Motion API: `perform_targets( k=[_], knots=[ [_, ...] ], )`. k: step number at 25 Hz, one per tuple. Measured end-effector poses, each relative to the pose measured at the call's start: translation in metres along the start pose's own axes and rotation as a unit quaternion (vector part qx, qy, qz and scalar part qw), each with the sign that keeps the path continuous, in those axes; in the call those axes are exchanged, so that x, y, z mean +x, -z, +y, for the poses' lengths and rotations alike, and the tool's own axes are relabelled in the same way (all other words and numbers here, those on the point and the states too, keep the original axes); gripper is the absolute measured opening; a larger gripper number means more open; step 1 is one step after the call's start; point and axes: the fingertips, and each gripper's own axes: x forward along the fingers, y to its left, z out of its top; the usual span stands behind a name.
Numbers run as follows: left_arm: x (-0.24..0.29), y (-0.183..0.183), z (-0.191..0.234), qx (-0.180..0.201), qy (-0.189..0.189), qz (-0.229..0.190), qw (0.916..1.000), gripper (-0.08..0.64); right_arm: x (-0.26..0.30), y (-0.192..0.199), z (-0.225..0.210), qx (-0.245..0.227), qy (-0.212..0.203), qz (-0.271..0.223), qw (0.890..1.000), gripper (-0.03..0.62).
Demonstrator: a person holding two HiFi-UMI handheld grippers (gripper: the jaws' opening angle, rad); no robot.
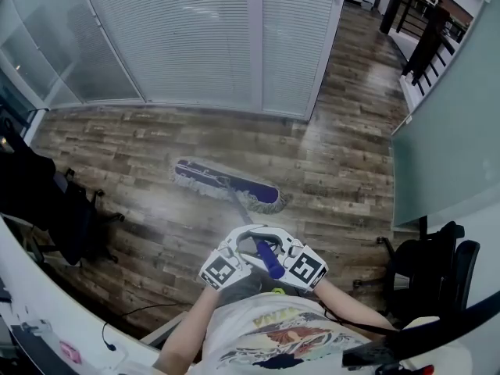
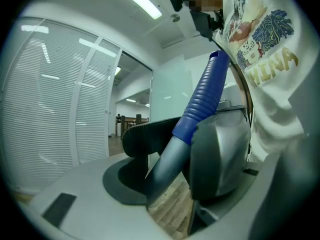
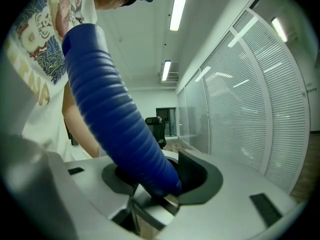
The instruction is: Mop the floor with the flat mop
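flat mop (image 1: 226, 184) mid-stroke, i'd say, on the far floor (image 1: 133, 151) — left gripper (image 1: 247, 246) and right gripper (image 1: 276, 250) both clamped on its handle (image 1: 268, 261) — next, probably, a firm sideways sweep.

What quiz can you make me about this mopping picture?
1. True or false: the mop head lies on the wooden floor.
2. Pick one: the ribbed grip held in the right gripper is A red, B blue, C green.
3. How many grippers are holding the flat mop?

Key: 1 true. 2 B. 3 two: the left gripper holds it too, lower down the handle.
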Motion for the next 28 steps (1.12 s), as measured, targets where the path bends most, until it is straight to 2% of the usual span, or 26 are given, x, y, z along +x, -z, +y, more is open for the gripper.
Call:
perform_targets(
  k=[2, 6, 17, 22, 28],
  knots=[
    [-0.005, -0.001, 0.031, -0.001, 0.002, 0.001, 1.0, 0.206, 0.023, -0.006, -0.022, -0.004, 0.009, -0.001, 1.0, 0.201],
    [-0.015, -0.001, 0.09, -0.004, 0.01, 0.004, 0.9999, 0.206, 0.069, -0.02, -0.063, 0.024, 0.034, -0.015, 0.999, 0.189],
    [-0.017, 0.006, 0.235, 0.007, 0.013, -0.002, 0.9999, 0.206, 0.163, -0.03, -0.173, 0.014, 0.045, -0.017, 0.999, 0.183],
    [-0.003, 0.005, 0.319, 0.0, -0.001, -0.001, 1.0, 0.204, 0.205, -0.037, -0.245, 0.012, 0.034, -0.017, 0.999, 0.181],
    [0.034, 0.001, 0.43, -0.003, -0.02, 0.006, 0.9998, 0.204, 0.245, -0.045, -0.353, 0.015, 0.016, -0.014, 1.0, 0.181]
  ],
)
